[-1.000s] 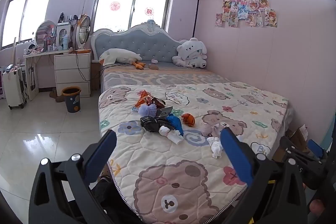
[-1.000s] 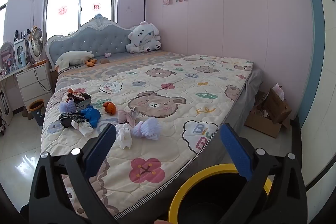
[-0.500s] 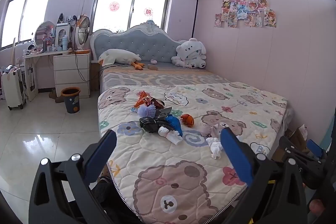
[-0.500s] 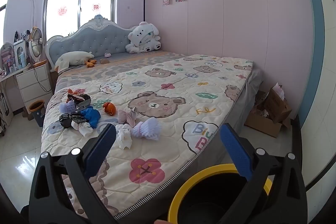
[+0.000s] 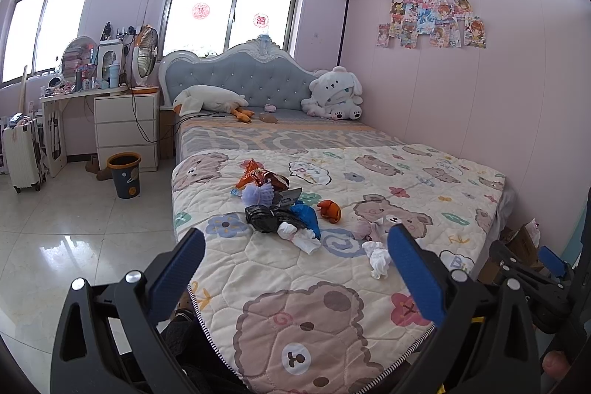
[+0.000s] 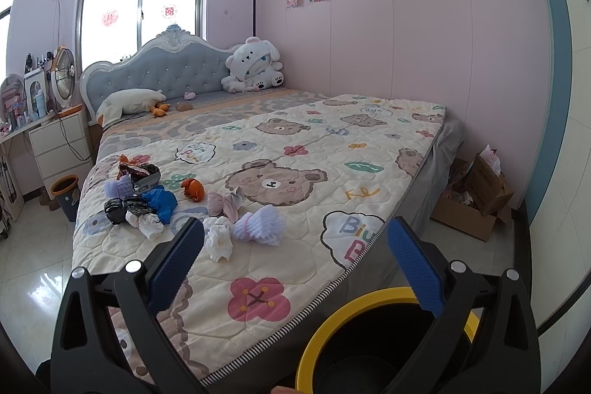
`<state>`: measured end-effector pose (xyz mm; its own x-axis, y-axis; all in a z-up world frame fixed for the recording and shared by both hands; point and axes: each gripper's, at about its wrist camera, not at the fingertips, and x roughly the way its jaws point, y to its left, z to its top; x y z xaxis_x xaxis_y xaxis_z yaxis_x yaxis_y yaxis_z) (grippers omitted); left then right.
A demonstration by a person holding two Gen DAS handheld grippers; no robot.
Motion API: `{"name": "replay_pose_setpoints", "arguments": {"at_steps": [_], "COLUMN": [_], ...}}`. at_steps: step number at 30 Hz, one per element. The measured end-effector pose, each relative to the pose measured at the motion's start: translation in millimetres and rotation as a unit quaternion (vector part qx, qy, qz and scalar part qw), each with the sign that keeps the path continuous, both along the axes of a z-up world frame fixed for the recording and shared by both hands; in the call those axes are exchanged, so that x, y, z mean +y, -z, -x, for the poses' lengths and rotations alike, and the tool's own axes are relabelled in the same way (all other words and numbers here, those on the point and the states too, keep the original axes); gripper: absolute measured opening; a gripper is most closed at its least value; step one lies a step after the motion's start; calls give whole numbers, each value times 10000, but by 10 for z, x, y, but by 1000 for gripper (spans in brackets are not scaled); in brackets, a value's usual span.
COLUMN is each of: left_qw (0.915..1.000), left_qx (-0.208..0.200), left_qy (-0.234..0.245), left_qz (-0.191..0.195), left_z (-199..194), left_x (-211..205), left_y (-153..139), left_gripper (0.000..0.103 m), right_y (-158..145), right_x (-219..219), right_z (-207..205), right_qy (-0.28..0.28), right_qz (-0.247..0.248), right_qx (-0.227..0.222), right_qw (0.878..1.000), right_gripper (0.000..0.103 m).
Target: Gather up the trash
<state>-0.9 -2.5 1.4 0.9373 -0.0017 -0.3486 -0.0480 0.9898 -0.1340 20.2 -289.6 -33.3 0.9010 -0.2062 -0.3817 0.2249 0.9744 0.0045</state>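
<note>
Trash (image 5: 280,205): a loose heap on the bed, left half of the quilt, well past both grippers, nothing touching it.
Heap up close: black crumpled bag (image 6: 120,209), blue wad (image 6: 160,204), orange scrap (image 6: 194,189), shiny snack wrapper (image 5: 260,178) at the far end, white tissue (image 5: 301,237) at the near end.
Strays: another white tissue (image 6: 218,240) and a lilac pleated wrapper (image 6: 260,224) lie a bit to the right of the heap, nearer the foot of the bed.
Bed (image 5: 461,180): bear-print quilt, grey headboard at the far end, plush toys up by the pillows.
Left gripper (image 5: 295,266): hanging over the near edge of the bed, jaws wide apart, holding nothing.
Right gripper (image 6: 295,264): same deal, spread wide and empty, near the bed's foot corner.
Bin (image 6: 332,314): black with a yellow rim, on the floor right under the right gripper, just beside the bed.
Other bin (image 5: 124,174): small, orange rim, on the far left floor by the white drawers (image 5: 125,132).
Box (image 6: 476,198): cardboard, stuffed with paper, on the floor at the right wall.
</note>
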Motion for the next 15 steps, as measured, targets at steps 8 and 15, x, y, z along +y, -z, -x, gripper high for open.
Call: {"name": "replay_pose_setpoints", "arguments": {"at_steps": [8,15], "left_qw": [10000,10000], "left_qx": [14,25], "left_qy": [4,9], "left_qz": [9,13], "left_z": [-43,-23], "left_x": [-24,-18], "left_y": [10,8], "left_gripper": [96,96], "right_y": [-3,-2], "right_x": [-4,-4], "right_z": [7,6], "right_qy": [3,-4], "right_qz": [-2,-4], "right_qx": [1,8], "right_qw": [10000,10000], "right_gripper": [95,95]}}
